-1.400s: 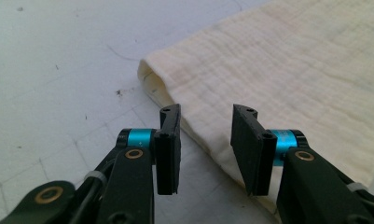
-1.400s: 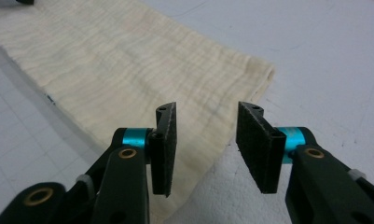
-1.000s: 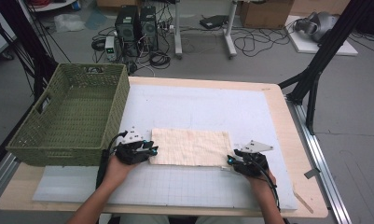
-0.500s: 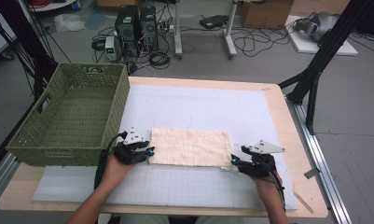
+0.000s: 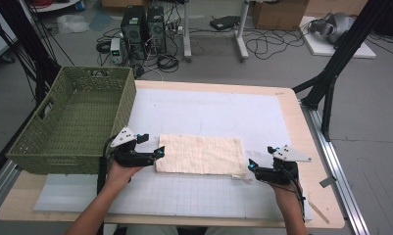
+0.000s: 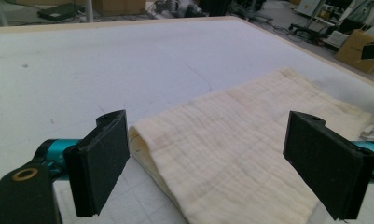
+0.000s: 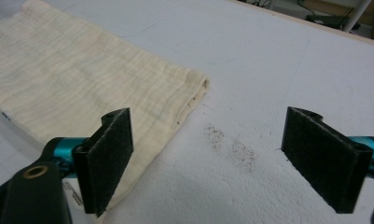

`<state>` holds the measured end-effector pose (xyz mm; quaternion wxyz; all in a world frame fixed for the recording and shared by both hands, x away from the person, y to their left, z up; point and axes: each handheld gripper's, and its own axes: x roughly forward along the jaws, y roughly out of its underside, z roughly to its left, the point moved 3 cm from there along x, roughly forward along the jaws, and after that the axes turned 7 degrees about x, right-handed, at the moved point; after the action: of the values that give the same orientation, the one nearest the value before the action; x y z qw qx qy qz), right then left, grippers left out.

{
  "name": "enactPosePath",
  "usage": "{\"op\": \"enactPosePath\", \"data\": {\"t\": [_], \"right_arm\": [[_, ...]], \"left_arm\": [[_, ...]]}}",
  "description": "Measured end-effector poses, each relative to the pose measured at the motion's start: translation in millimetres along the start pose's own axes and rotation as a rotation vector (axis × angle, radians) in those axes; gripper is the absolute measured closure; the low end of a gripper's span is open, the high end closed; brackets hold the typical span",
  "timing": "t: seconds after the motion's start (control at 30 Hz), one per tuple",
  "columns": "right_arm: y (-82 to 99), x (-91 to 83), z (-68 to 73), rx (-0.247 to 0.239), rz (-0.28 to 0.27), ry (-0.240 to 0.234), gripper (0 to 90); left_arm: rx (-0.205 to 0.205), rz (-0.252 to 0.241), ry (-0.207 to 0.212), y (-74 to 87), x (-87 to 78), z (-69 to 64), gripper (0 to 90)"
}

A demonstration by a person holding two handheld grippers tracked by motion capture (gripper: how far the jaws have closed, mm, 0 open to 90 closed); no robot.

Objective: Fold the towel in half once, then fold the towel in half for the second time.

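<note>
**Folded cloth on the mat, a spread gripper at each end**

We see a cream cloth (image 5: 200,155), folded into a flat rectangle, lying on the white mat (image 5: 208,112) that covers most of the wooden table (image 5: 292,105). It sits toward the near half of the mat, long side running left to right.

The left gripper (image 5: 157,152) is at the cloth's left end, held in the person's left hand (image 5: 119,169). In the left gripper view its 2 black jaws stand wide apart, and the cloth (image 6: 231,154) lies on the mat between and beyond them, its folded edge just beside the left-hand jaw. The jaws hold nothing; we cannot tell whether they touch the fabric.

The right gripper (image 5: 252,166) is at the cloth's right end, held in the right hand (image 5: 282,183). In the right gripper view its jaws are also spread wide and empty. The cloth's (image 7: 82,88) end lies by the left-hand jaw, while the other jaw is over bare mat. A small patch of dark specks (image 7: 231,147) marks the mat between the jaws.

A green woven basket (image 5: 74,122) stands at the table's left side, overhanging the mat's edge, just beyond the left gripper. Behind the table we see computer towers (image 5: 145,24) and loose cables on the floor.
</note>
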<state>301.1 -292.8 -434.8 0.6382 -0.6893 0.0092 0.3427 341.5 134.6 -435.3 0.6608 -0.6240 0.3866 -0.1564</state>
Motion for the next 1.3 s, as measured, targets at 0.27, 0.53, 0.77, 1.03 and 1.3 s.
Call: {"op": "enactPosePath", "data": {"t": [0.27, 0.53, 0.77, 1.03, 1.3], "right_arm": [[-2.7, -0.1, 0.1, -0.010, -0.016, -0.008, 11.8], [-2.7, 2.3, -1.0, -0.004, -0.012, 0.003, 11.7], [0.2, 1.9, -0.5, -0.021, -0.001, 0.012, 11.8], [0.8, -2.2, -5.1, 0.000, -0.012, 0.025, 11.8], [1.0, -0.4, -4.4, 0.003, -0.004, 0.021, 11.8]], "left_arm": [[0.040, 0.009, 0.016, 1.3, -0.4, -1.7, 15.0], [0.043, 0.023, 0.008, 3.2, 0.1, 0.0, 15.5], [0.049, 0.022, 0.003, 2.6, 1.6, -1.5, 15.7], [0.045, 0.025, -0.002, 2.7, 3.0, -0.8, 15.7], [0.031, 0.036, 0.012, 3.5, 4.4, -1.2, 15.7]]}}
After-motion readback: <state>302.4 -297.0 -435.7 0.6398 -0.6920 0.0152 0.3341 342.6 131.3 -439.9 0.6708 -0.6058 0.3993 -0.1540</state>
